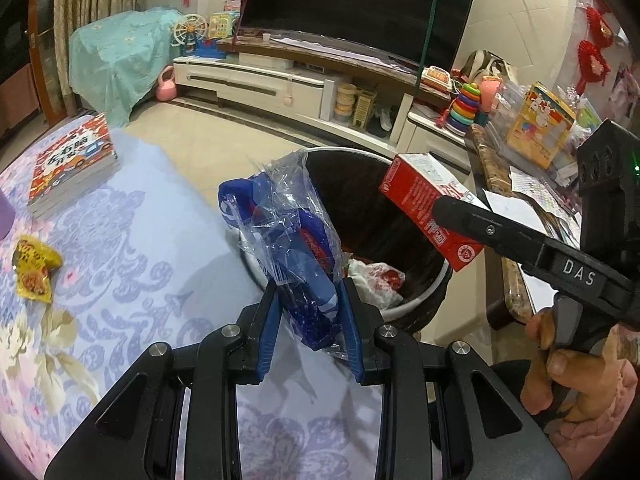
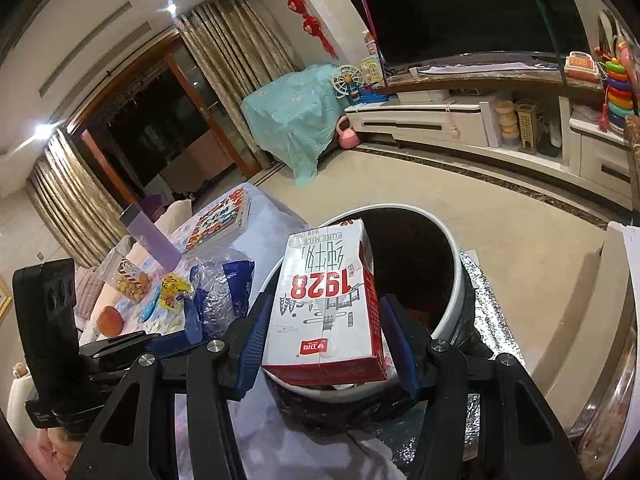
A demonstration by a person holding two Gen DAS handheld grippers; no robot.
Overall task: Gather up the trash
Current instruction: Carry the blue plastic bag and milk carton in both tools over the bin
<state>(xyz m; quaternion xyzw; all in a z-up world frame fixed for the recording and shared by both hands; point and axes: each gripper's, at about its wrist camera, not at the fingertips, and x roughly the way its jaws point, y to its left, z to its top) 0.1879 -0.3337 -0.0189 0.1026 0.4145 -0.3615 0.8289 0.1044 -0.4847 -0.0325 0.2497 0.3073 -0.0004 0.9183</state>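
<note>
Left gripper (image 1: 308, 304), low centre of its view: jaws clamped on a crumpled blue and clear wrapper (image 1: 288, 232), which sticks up over the near rim of the bin (image 1: 416, 300). Right gripper (image 2: 326, 332), low centre of its own view: jaws closed on the sides of a red and white milk carton (image 2: 328, 300), printed 1928, held out above the bin's dark mouth. Both pieces appear poised there so a release would drop them inside. The bin fills the middle of each frame and already holds crumpled white and red plastic. On the desk (image 1: 132, 240), under a floral cloth at left, a yellow snack packet (image 1: 34, 268) still lies waiting, with a stack of books (image 1: 74, 166) in the upper left
</note>
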